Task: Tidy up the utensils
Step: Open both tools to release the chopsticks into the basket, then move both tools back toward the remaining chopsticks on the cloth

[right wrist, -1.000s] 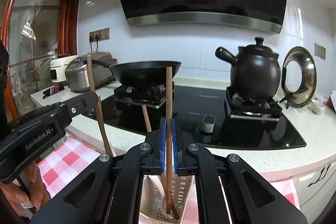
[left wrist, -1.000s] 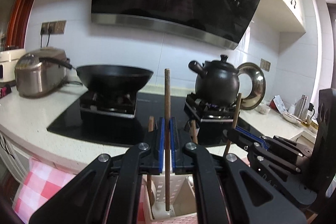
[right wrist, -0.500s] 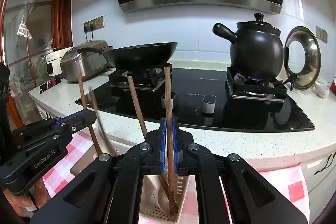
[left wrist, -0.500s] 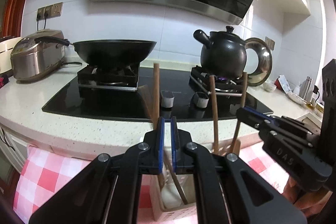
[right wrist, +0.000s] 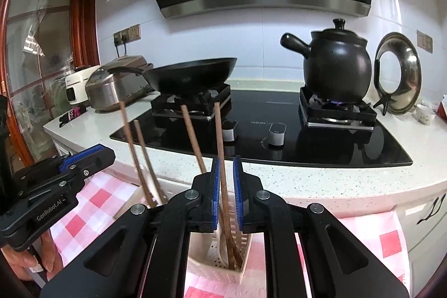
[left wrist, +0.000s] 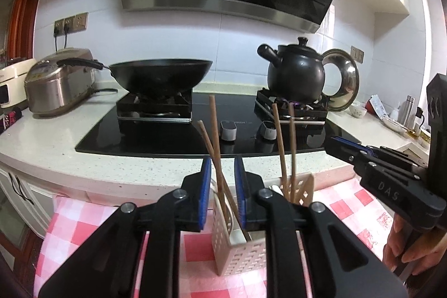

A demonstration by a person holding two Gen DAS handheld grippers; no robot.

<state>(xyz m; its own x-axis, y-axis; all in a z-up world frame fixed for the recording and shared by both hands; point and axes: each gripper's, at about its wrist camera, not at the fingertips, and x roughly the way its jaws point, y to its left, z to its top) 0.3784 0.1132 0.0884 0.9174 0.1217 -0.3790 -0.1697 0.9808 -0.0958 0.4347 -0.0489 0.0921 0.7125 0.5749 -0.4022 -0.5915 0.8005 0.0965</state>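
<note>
Right under my left gripper [left wrist: 221, 197] the fingers [left wrist: 204, 194] stand released, a clear gap either side of two wooden chopsticks [left wrist: 216, 158] that rest in the near compartment of the cream utensil holder [left wrist: 240, 253]. My right gripper [right wrist: 226, 194] matches: fingers [right wrist: 215, 194] parted, the straight chopstick [right wrist: 222, 158] between them apparently free, its tip down in the holder [right wrist: 218, 261] beside another leaning stick.

So I judge this well along: four sticks in all, two per compartment, both hands let go. What's left (if anything) I can't say, since no loose utensils show on the checked cloth [left wrist: 83, 222] in either view.

Now the views differ nicely. The left one shows the other pair [left wrist: 285, 147] standing in the far compartment and my right tool [left wrist: 385, 180] off to the side, hand below it. The right view looks straight down into the perforated bottom, where a white spoon-like piece lies, and catches the left pair [right wrist: 139, 158] blurred, plus my left tool [right wrist: 56, 186].

Further out, the desk [left wrist: 42, 141] edge, then the black hob with a wok [left wrist: 162, 74] and a clay pot [right wrist: 335, 63]; only the right view shows the blue flame under it clearly. Rice cooker [left wrist: 58, 83] at the back left.
</note>
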